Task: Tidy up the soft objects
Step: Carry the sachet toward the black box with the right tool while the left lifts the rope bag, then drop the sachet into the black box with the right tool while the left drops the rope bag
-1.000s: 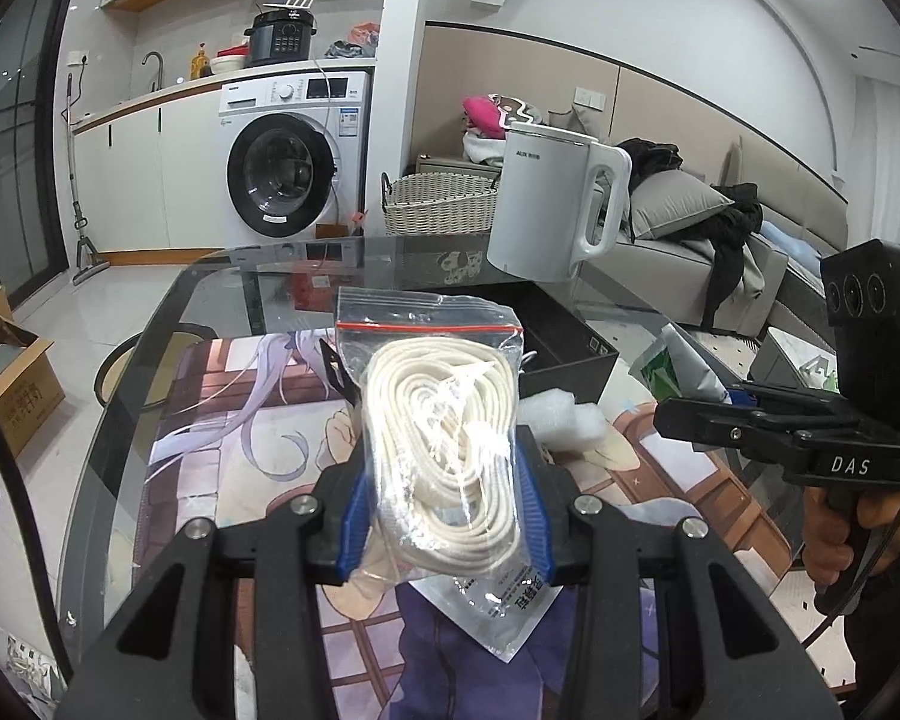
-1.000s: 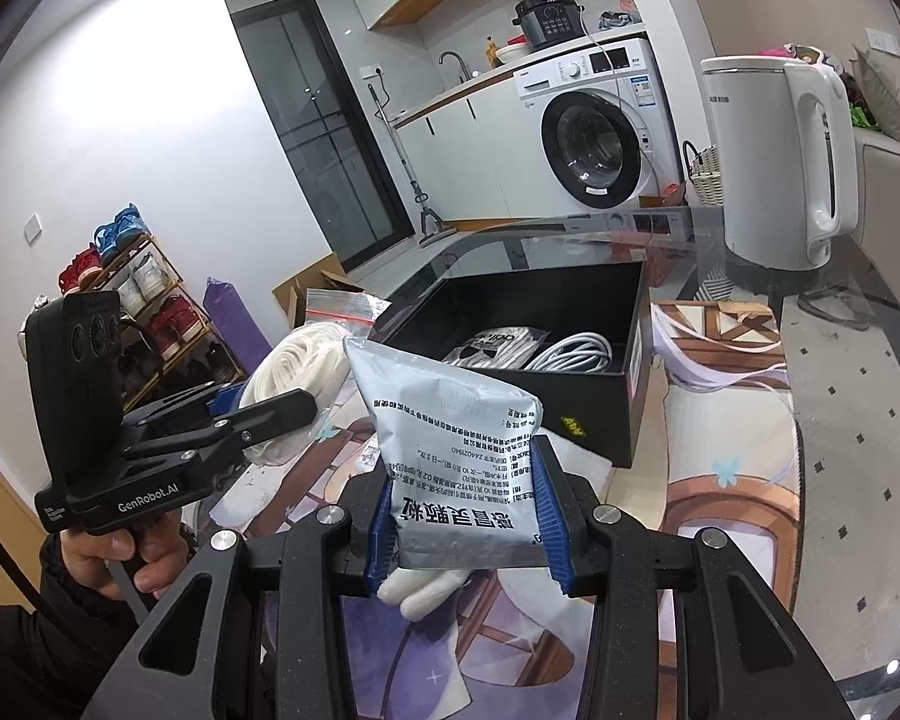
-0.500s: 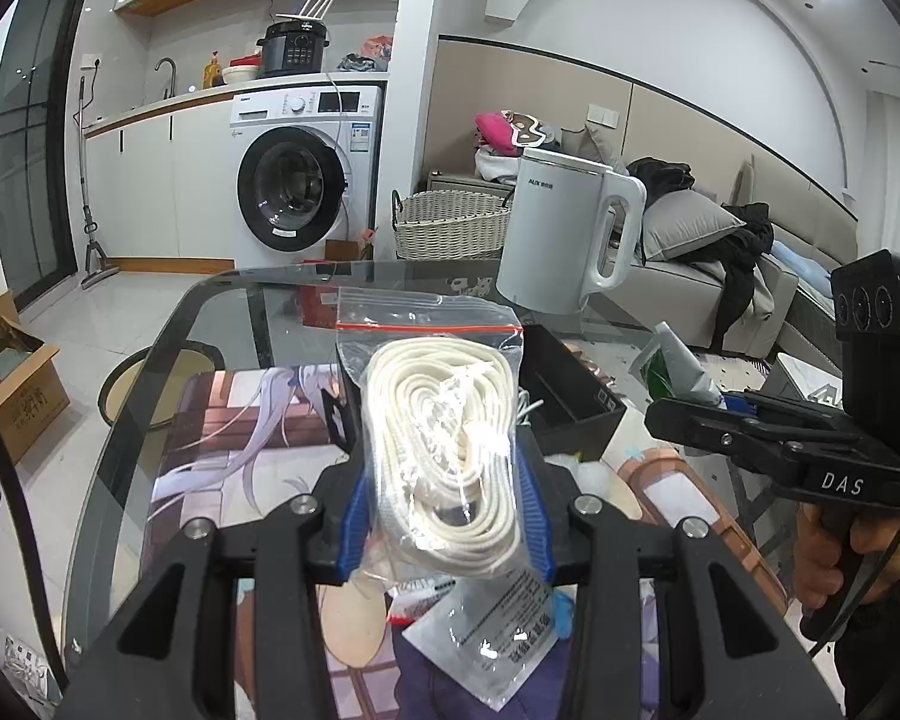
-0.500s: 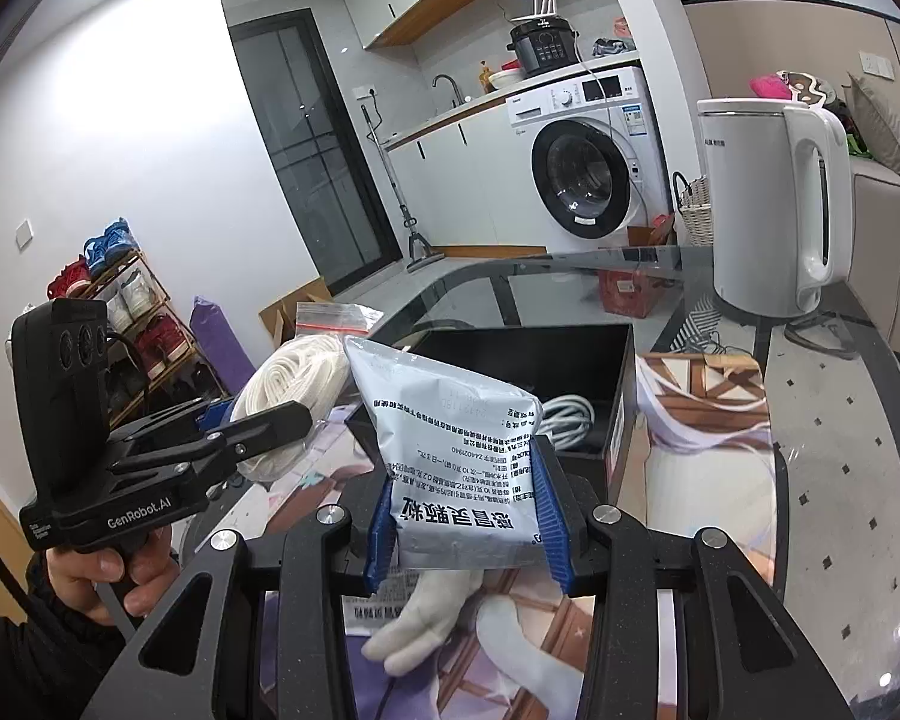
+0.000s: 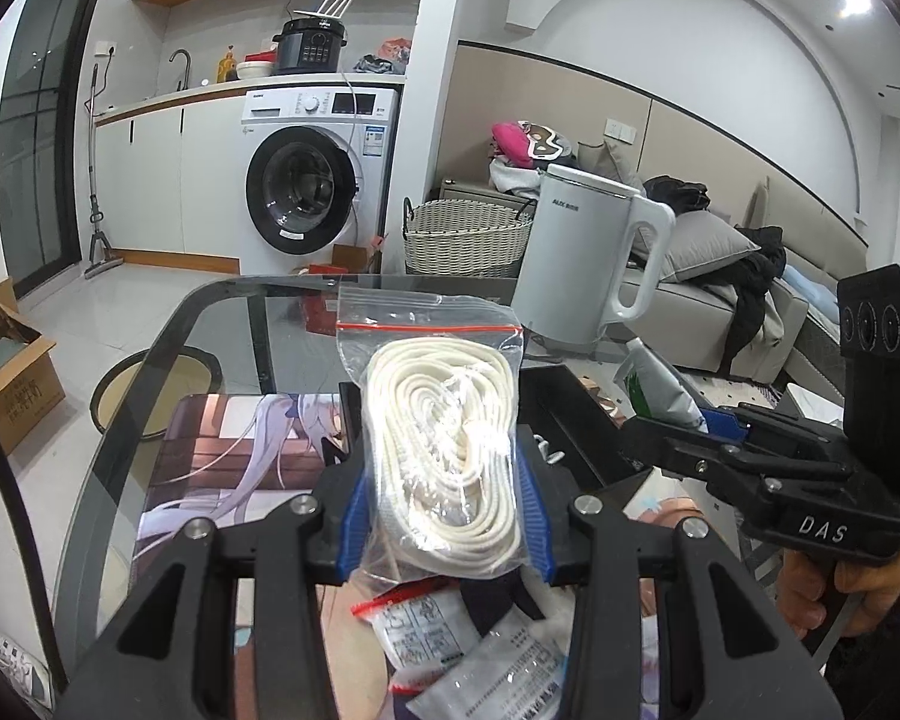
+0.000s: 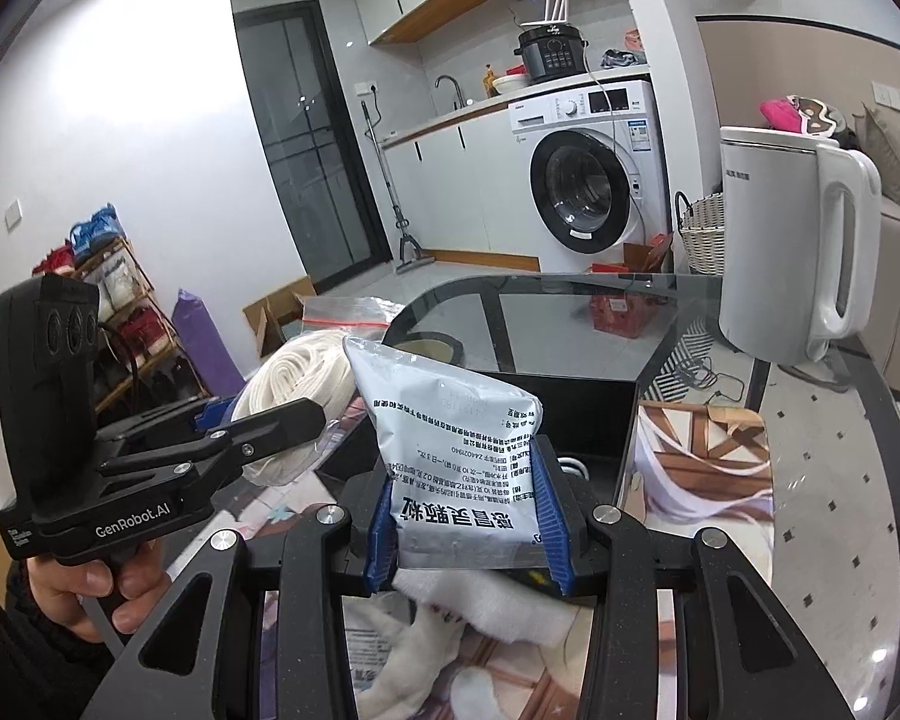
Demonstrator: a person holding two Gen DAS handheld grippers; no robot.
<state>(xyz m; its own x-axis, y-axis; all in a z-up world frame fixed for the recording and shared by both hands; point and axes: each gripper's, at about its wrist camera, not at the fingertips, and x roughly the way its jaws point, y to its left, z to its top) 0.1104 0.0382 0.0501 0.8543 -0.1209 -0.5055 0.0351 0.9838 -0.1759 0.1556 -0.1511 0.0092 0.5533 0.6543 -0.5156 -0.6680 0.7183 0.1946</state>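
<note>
My left gripper (image 5: pixel 444 516) is shut on a clear zip bag of coiled white rope (image 5: pixel 444 444) and holds it above the table; the bag also shows in the right wrist view (image 6: pixel 294 378). My right gripper (image 6: pixel 465 531) is shut on a silver foil packet (image 6: pixel 456 462) with printed text, held above the table; its top shows in the left wrist view (image 5: pixel 660 390). A black open box (image 6: pixel 600 420) sits just beyond both grippers, with white cable inside, mostly hidden.
A white kettle (image 6: pixel 792 252) stands on the glass table (image 6: pixel 840 480) at the back right. Small packets (image 5: pixel 450 654) and a white cloth (image 6: pixel 480 612) lie on the printed mat (image 5: pixel 222 450) below the grippers. The table's far edge curves behind the box.
Both grippers have risen and moved toward the box with their loads still held. More small packets have come into view under the left gripper.
</note>
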